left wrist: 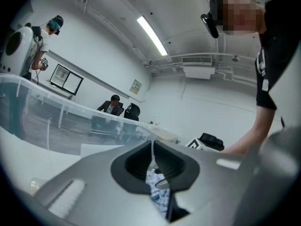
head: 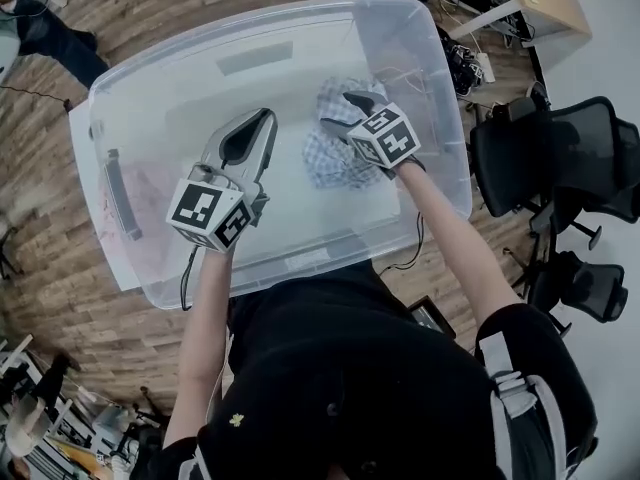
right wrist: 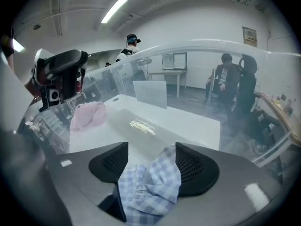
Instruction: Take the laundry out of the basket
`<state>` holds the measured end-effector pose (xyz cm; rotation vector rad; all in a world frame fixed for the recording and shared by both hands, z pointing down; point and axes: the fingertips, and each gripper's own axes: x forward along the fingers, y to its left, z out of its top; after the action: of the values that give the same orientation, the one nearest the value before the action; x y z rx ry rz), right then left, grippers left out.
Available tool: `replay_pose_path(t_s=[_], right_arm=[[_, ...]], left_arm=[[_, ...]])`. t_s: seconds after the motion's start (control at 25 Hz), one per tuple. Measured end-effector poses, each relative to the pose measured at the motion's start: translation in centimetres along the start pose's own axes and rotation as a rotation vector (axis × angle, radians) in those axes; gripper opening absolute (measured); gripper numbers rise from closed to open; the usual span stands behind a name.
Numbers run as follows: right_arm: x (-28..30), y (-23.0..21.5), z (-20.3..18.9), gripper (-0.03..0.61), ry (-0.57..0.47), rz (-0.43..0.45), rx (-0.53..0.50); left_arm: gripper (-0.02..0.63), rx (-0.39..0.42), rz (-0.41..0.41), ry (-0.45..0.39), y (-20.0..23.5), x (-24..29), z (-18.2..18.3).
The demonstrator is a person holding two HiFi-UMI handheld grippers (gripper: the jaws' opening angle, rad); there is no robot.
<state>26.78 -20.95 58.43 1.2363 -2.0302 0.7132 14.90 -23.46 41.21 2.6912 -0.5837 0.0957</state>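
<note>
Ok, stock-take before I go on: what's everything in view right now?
bin: one, clear plastic, on the table
table: one, white, under the bin
checked cloth: one, blue and white, in the bin's right half
pink cloth: one, pink, at the bin's left end
office chairs: several, black, right of the table
other people: two, background, one standing, one seated
left gripper: one, grey, jaws together, empty, over the bin's middle
right gripper: one, grey, jaws apart around the checked cloth
</note>
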Motion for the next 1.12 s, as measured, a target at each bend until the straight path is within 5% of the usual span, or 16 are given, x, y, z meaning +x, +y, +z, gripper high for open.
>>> replay_pose_path(t_s=[0.36, 0.56, 0.84, 1.12], right_arm=[[4.2, -4.3, -3.7, 0.49, 0.161, -0.095, -0.013], [5.8, -4.2, -7.2, 0.532, 0.274, -0.081, -0.016], [7.3, -1.8, -11.0, 0.589, 0.406, 0.045, -0.099], [8.4, -2.2, -12.9, 0.597, 0.452, 0.0, -0.24]], left_arm=[[0.008, -0.041, 0.03, 0.011, 2.2, 0.7, -0.7], [0.008, -0.051, 0.029, 0.017, 2.8, 0.8, -1.1], [0.008, -0.066, 0.032, 0.014, 2.9, 0.8, -1.2], [0.008, -0.068, 0.026, 0.027, 2.5, 0.9, -1.6]])
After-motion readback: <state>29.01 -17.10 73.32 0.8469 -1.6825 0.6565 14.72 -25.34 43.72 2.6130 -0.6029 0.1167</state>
